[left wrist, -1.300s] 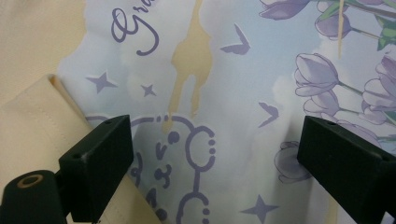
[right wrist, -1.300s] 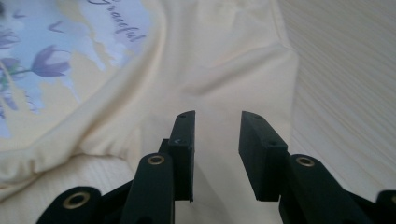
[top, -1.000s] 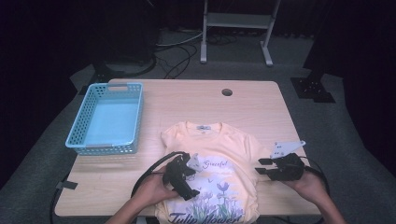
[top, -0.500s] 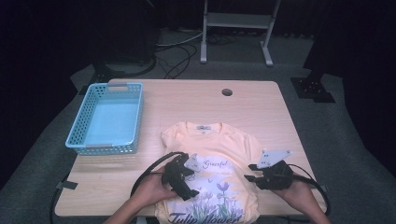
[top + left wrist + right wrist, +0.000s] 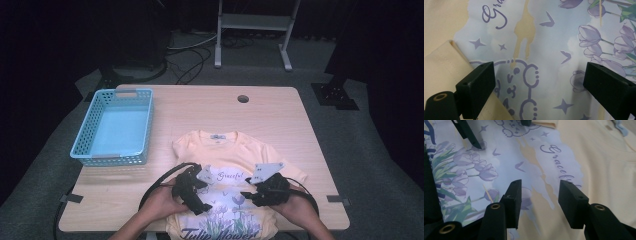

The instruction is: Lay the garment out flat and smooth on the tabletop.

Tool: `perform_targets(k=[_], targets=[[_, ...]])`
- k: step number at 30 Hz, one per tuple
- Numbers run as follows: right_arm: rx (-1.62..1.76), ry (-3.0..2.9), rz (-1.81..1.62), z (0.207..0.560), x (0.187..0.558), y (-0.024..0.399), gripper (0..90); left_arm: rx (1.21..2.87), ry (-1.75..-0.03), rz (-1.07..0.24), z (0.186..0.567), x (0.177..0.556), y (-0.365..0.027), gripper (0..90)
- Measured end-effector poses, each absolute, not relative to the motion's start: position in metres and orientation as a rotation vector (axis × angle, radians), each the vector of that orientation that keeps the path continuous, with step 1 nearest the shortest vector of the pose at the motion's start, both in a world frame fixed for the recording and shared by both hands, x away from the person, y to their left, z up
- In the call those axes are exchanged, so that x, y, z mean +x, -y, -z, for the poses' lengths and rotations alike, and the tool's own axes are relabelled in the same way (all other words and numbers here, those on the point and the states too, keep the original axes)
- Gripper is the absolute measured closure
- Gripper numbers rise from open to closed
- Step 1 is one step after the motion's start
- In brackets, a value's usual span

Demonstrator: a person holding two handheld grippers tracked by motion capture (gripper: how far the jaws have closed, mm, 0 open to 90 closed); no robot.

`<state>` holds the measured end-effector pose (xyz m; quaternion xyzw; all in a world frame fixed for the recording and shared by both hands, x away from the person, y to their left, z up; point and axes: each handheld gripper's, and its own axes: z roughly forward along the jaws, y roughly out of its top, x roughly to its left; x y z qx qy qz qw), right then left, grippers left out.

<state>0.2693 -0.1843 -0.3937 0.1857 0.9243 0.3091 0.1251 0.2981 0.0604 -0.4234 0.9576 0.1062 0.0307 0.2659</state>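
A pale yellow T-shirt (image 5: 235,150) with a purple tulip print lies flat at the table's near edge, collar pointing away from me. My left gripper (image 5: 200,195) hovers over the left part of the print, jaws wide open and empty (image 5: 544,87). A folded cream edge of the shirt (image 5: 446,67) lies by its left jaw. My right gripper (image 5: 250,192) is over the right part of the print. Its jaws (image 5: 541,200) have just been opening and stand apart just above the fabric with nothing between them. The left gripper's fingertips (image 5: 470,135) show beyond them.
A light blue plastic basket (image 5: 117,125) stands at the table's left. A round cable hole (image 5: 243,98) sits near the far edge. Black cables loop off the near edge beside my hands. Bare wood lies between the basket and the shirt.
My right gripper has slid left from the shirt's right sleeve onto the print, and its jaws now stand wider apart. The left gripper has stayed in place.
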Motion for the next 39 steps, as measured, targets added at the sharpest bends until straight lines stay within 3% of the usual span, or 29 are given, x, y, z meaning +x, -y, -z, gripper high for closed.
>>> perform_targets(k=[13, 26, 39], targets=[[0.635, -2.772, -0.939, 0.426, 0.294, 0.165, 40.5, 2.58, -0.303, -0.088, 0.424, 0.302, -0.063, 10.1], [0.604, -2.781, -0.975, 0.429, 0.298, 0.176, 36.2, 2.58, -0.331, -0.105, 0.424, 0.299, -0.056, 10.1], [0.605, -2.775, -0.986, 0.43, 0.285, 0.21, 35.8, 2.576, -0.31, -0.105, 0.425, 0.285, -0.023, 10.1]])
